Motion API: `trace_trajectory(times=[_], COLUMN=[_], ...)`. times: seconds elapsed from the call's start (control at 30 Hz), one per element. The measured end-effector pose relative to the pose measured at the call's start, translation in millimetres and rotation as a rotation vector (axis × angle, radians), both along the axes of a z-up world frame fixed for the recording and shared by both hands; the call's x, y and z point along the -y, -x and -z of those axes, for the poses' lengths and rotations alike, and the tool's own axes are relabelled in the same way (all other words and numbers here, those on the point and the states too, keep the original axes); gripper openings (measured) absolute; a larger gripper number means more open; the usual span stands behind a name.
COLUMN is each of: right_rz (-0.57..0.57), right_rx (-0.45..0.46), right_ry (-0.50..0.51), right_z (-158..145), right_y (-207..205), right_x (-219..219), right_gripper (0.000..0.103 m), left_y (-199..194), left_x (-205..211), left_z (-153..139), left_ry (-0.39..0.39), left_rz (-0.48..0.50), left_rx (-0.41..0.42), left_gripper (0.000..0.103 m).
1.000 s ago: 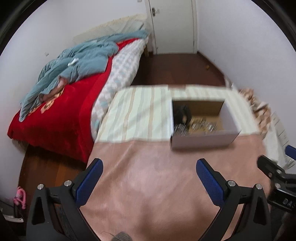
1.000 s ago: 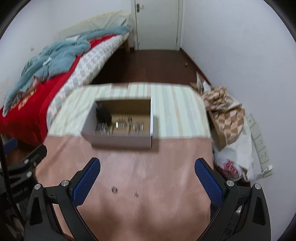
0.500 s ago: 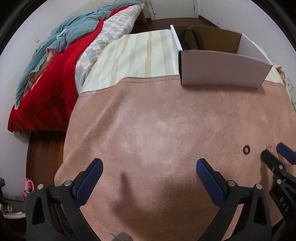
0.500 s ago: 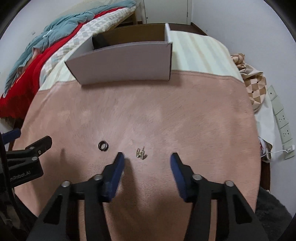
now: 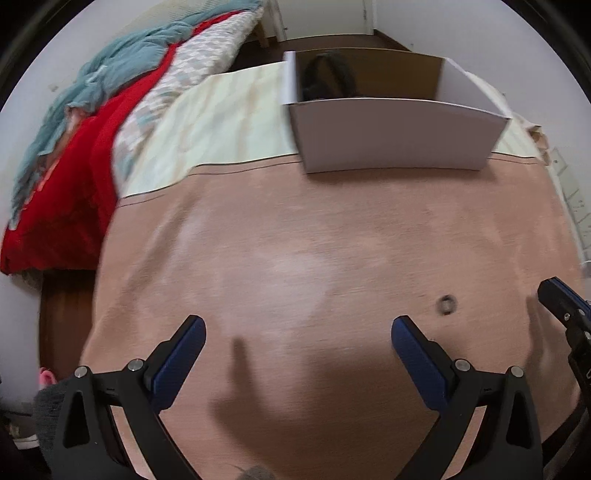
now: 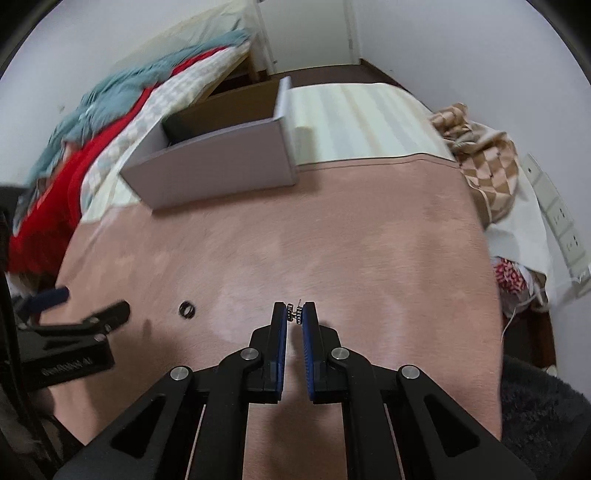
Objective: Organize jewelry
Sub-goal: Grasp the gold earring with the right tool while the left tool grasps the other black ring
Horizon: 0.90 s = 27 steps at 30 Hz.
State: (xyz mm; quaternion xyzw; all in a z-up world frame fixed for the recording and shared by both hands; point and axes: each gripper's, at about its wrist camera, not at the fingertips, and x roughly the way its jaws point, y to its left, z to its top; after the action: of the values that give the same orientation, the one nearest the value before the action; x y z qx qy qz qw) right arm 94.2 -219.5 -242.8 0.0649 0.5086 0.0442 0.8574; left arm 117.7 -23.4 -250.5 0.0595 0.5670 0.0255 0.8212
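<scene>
The right claw [image 6: 294, 313] is closing on a tiny earring [image 6: 295, 312] down on the pink bench [image 6: 369, 236]. The left claw [image 5: 297, 330] is wide open and empty. A dark ring [image 6: 186, 309] lies between them.

White walls [image 6: 443, 55]; bed [image 5: 85, 147] — red blanket; door [image 6: 306, 33].

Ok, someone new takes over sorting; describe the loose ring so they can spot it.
On the pink cloth in front of the open cardboard box, look between the two grippers. The ring is a small dark band lying flat and alone, unlike the sparkly earring between the right gripper fingers.
</scene>
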Motion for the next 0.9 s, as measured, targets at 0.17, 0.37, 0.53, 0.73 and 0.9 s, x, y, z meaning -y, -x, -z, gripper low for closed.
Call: trace_trajectory(times=[0.17, 0.37, 0.53, 0.73, 0.9], right_rz=[0.051, 0.080, 0.082, 0.082, 0.078], right_rx=[0.017, 0.010, 0.009, 0.014, 0.036], right_ry=[-0.004, 0.000, 0.003, -0.003, -0.018], right_z=[-9, -6, -5, -5, -17], right_y=[0, -1, -3, -5, -5], right_x=[20, 33, 33, 32, 29], right_gripper=[0.009, 0.009, 0.009, 0.009, 0.009], left_y=[-3, -1, -2, -4, -3], left_x=[31, 54, 63, 59, 56], left_z=[8, 14, 9, 8, -11], left_ry=[0.092, 0.120, 0.122, 0.117, 0.123], left_rz=[0.063, 0.122, 0.160, 0.180, 0.175], left_rx=[-0.015, -0.015, 0.007, 0.017, 0.064], left_gripper=[0.102, 0.067, 0.016, 0.010, 0.010])
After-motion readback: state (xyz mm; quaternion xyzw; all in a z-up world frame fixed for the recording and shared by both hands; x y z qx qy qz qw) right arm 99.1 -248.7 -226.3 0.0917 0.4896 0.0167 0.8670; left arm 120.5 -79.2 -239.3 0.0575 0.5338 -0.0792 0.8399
